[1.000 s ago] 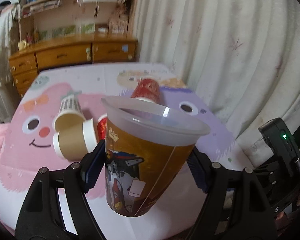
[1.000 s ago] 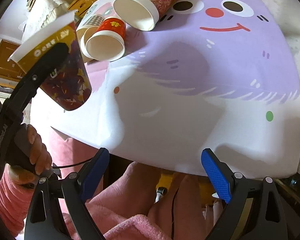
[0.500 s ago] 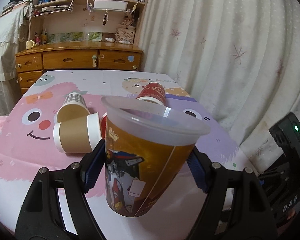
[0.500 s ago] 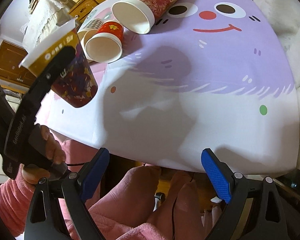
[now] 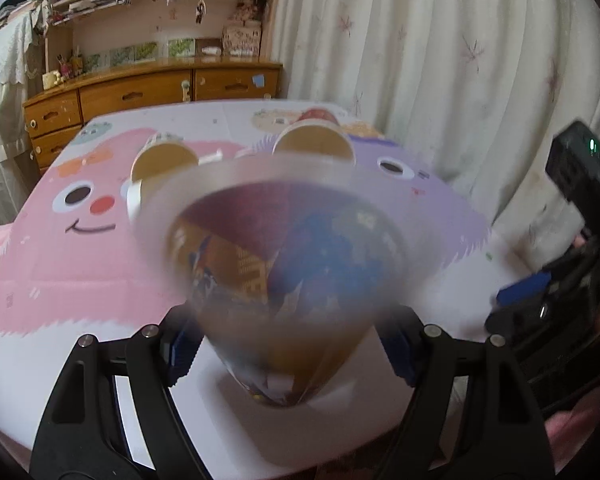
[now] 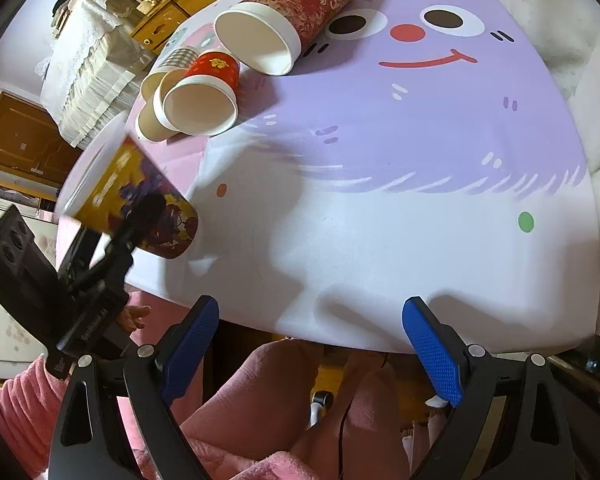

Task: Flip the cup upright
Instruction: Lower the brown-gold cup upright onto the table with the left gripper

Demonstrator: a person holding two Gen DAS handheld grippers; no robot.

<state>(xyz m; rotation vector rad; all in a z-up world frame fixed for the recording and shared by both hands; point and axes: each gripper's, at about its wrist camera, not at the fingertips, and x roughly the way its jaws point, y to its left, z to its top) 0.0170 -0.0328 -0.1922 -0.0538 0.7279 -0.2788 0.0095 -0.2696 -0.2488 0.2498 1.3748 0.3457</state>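
Observation:
My left gripper point(image 5: 288, 344) is shut on a printed plastic cup point(image 5: 284, 280) with a frosted rim and gold, blue and red pictures. The cup is blurred and its mouth tips toward the camera, its base low over the table's near edge. In the right wrist view the same cup point(image 6: 140, 196) is held tilted at the table's left edge, base just above the cloth. My right gripper point(image 6: 312, 344) is open and empty, below the table's front edge.
Several paper cups lie on their sides on the cartoon tablecloth point(image 6: 380, 200): a tall red one point(image 6: 296, 12), a small red one point(image 6: 208, 92), a checked one point(image 6: 172, 64). Curtain point(image 5: 420, 40) to the right, wooden dresser point(image 5: 140, 92) behind. Pink-clad legs point(image 6: 268, 400) sit under the table.
The left gripper has tipped the cup forward and lowered it toward the table's near edge; the cup is now blurred. The right gripper stays open, and has shifted slightly toward the table.

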